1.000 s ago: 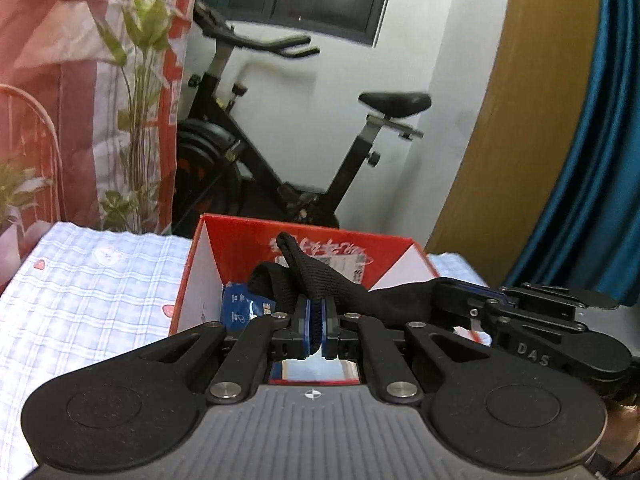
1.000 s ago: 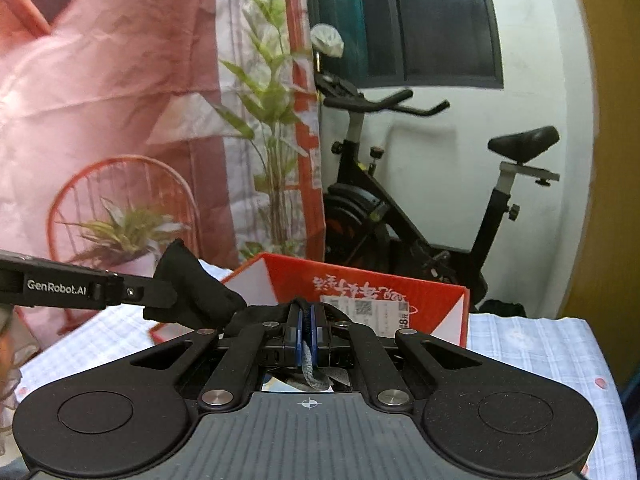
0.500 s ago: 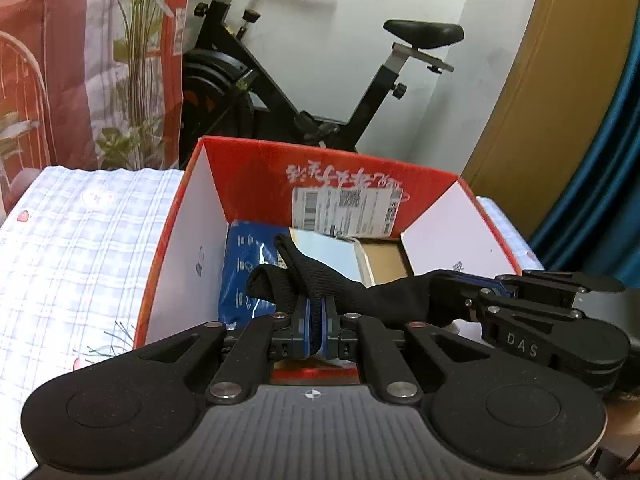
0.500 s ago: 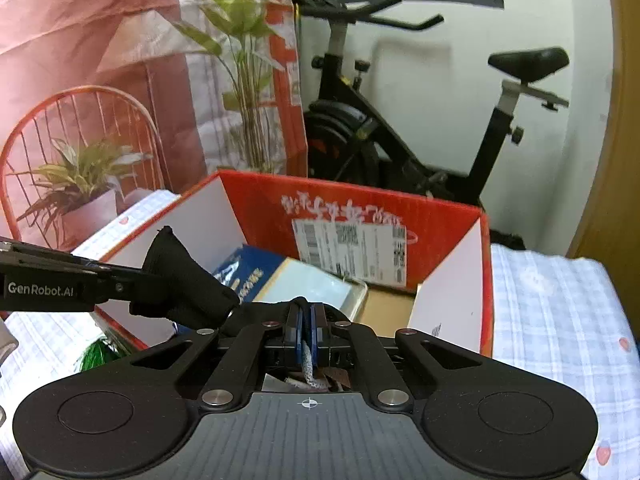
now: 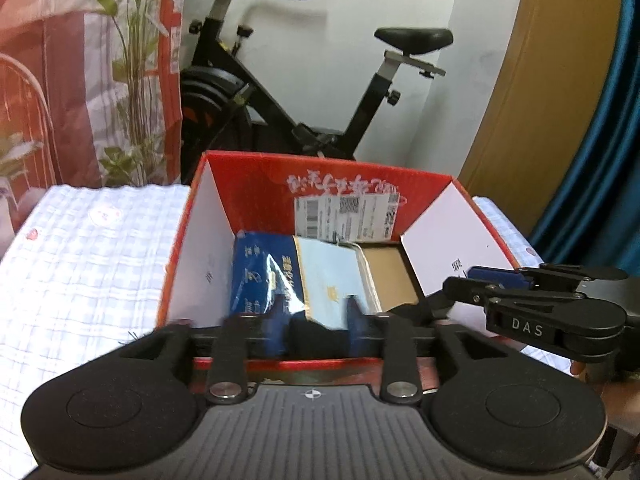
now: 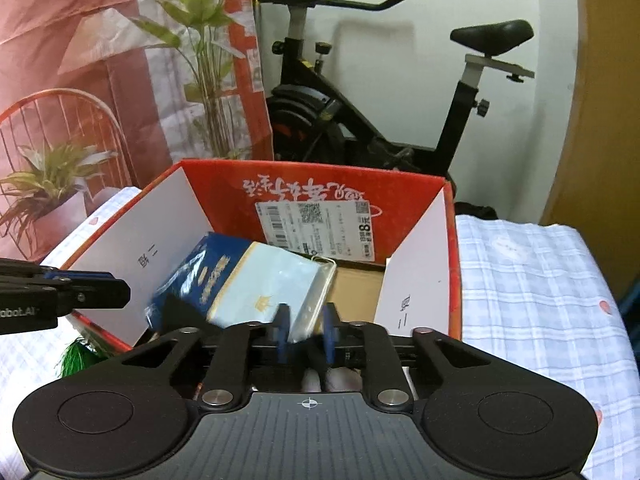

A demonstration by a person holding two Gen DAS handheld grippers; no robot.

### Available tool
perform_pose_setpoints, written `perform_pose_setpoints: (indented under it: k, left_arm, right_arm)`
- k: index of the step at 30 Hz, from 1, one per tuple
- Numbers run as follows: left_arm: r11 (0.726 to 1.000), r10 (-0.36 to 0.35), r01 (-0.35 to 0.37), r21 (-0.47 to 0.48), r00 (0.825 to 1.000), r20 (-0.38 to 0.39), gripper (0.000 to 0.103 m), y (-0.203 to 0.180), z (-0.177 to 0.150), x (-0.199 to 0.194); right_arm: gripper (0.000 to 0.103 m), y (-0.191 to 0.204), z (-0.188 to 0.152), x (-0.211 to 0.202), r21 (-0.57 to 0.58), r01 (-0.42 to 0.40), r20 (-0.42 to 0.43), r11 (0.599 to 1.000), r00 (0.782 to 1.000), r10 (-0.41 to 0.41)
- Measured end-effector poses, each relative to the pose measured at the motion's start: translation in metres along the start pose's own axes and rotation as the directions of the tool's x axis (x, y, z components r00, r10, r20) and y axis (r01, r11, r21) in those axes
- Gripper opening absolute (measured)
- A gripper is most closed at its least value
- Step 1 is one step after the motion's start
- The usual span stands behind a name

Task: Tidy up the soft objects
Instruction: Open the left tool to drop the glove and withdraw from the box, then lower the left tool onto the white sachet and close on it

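Note:
A black cloth (image 5: 316,338) lies low at the near end of the red cardboard box (image 5: 340,178), between the parted fingers of my left gripper (image 5: 315,326). Its jaws are opening and blurred, and the pads stand clear of the cloth. In the right wrist view, the cloth (image 6: 176,316) shows as a dark fold under the blue tissue pack (image 6: 208,264). My right gripper (image 6: 306,332) hangs over the box (image 6: 312,172); its jaws are opening, with nothing gripped. Each gripper appears in the other's view: the right gripper (image 5: 472,282) and the left gripper (image 6: 116,286).
The box holds a light blue packet (image 5: 332,276) beside the tissue pack, with bare cardboard floor (image 5: 390,272) to the right. It stands on a blue checked cloth (image 5: 88,260). A green tassel (image 6: 76,356) lies left of the box. An exercise bike (image 5: 288,92) and plants stand behind.
Both grippers were shut on the black cloth, stretched between them. Both jaws have now parted, and the cloth has dropped to the box's near end. Both hands sank toward the box.

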State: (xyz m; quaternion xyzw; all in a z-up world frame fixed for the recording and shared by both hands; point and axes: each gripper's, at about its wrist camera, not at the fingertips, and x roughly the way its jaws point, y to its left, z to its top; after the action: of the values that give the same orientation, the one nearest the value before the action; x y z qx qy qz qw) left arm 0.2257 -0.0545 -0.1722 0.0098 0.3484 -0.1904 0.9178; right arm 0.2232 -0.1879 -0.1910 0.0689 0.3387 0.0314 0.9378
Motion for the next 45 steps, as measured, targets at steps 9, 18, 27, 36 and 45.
perform_pose_setpoints:
  k: [9, 18, 27, 36, 45]
  left_arm:
    - [0.997, 0.054, -0.057, 0.044, 0.996, 0.072, 0.101, 0.002, 0.002, -0.032]
    - [0.994, 0.087, -0.092, 0.065, 0.992, 0.089, 0.103, 0.006, -0.003, -0.056]
    - [0.989, 0.103, -0.109, 0.098, 0.993, 0.065, 0.103, 0.003, -0.021, -0.069]
    - [0.991, 0.086, -0.089, 0.097, 0.996, 0.039, 0.103, 0.002, -0.049, -0.079]
    - [0.993, 0.065, -0.065, 0.095, 0.998, 0.005, 0.103, 0.009, -0.071, -0.089]
  right_arm:
    - [0.090, 0.003, -0.001, -0.023, -0.010, 0.055, 0.049, 0.998, 0.997, -0.054]
    - [0.103, 0.001, -0.006, -0.044, 0.029, 0.067, 0.083, 0.997, 0.994, -0.069]
    - [0.103, 0.002, -0.025, -0.059, 0.023, 0.079, 0.086, 0.997, 0.993, -0.081]
    - [0.103, 0.011, -0.050, -0.072, 0.023, 0.066, 0.105, 0.998, 0.992, -0.068]
    - [0.102, 0.026, -0.080, -0.082, -0.016, 0.031, 0.088, 0.999, 0.996, -0.030]
